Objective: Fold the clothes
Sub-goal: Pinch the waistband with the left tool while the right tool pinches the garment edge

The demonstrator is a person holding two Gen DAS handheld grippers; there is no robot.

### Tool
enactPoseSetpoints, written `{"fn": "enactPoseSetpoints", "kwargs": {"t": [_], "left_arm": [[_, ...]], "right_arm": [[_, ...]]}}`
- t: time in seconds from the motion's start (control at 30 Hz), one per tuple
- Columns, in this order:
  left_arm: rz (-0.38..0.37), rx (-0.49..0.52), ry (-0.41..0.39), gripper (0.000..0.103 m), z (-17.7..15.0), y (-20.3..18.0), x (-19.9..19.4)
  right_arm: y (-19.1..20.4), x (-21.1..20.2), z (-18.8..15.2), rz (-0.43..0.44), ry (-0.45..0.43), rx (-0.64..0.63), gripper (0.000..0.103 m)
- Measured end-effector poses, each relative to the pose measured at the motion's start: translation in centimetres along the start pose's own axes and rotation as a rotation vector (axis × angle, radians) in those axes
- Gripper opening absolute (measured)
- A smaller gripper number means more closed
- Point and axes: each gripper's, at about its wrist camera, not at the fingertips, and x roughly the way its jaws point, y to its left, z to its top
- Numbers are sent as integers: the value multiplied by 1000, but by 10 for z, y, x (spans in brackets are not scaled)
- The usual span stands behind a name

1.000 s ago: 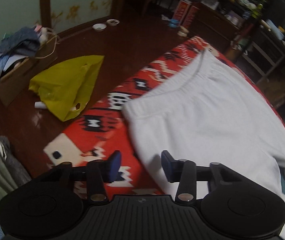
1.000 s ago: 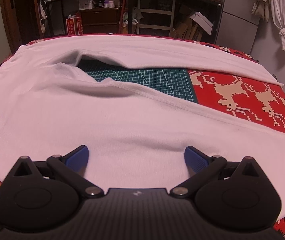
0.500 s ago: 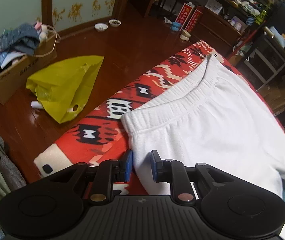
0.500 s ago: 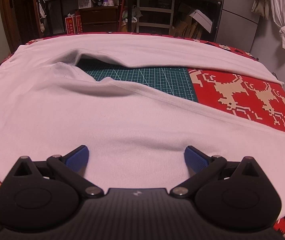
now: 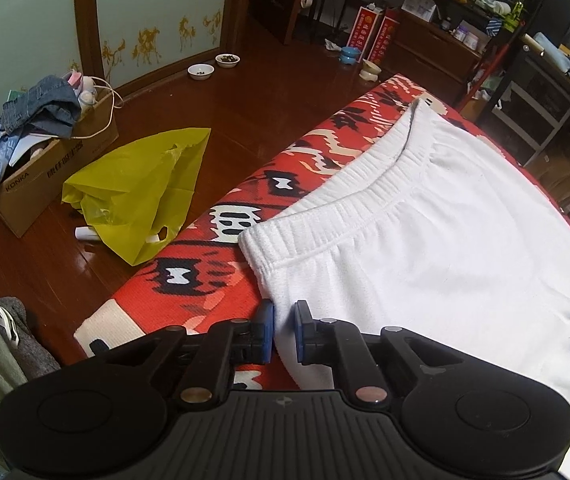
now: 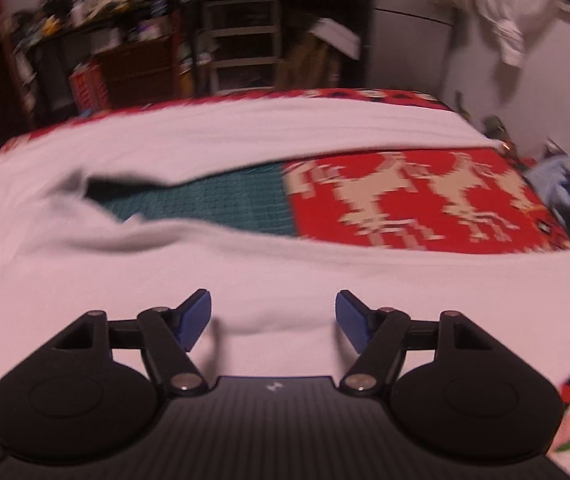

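Two tongs work the white trousers (image 5: 425,248) spread over our red patterned tabletop (image 5: 189,280). Our left tongs (image 5: 284,332) are narrowing on the trousers' side edge just below the waistband, with cloth between the pads. Our right tongs (image 6: 271,320) stand wide but are closing above the near leg, gripping nothing. Beyond it lies a green cutting mat (image 6: 221,200).

2 wrist fisheyes, close, angled down over the same white trousers (image 5: 425,240) on blanket (image 5: 213,280).
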Motion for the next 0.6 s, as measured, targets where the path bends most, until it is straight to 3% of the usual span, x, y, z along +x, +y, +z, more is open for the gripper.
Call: {"fn": "enactPoseSetpoints", "kwargs": {"t": [0.13,0.23,0.3,0.4,0.5,0.6], "left_arm": [[-13,7,1,22,0,-3,0],[-27,-19,7,24,1,0,0],[-41,-39,16,24,3,2,1],[-78,-80,39,24,5,10,1],[-118,-134,62,24,7,19,1],[-145,-173,74,24,8,26,1]], "right_arm": [[-82,-27,17,-89,-21,197,72],[-156,-48,16,-183,-27,355,72],[-209,-61,8,-235,-16,493,63],[-277,-74,-11,-228,-9,707,59],[-312,-76,-23,-225,-10,813,57],[-325,-65,-29,-242,9,840,54]]}}
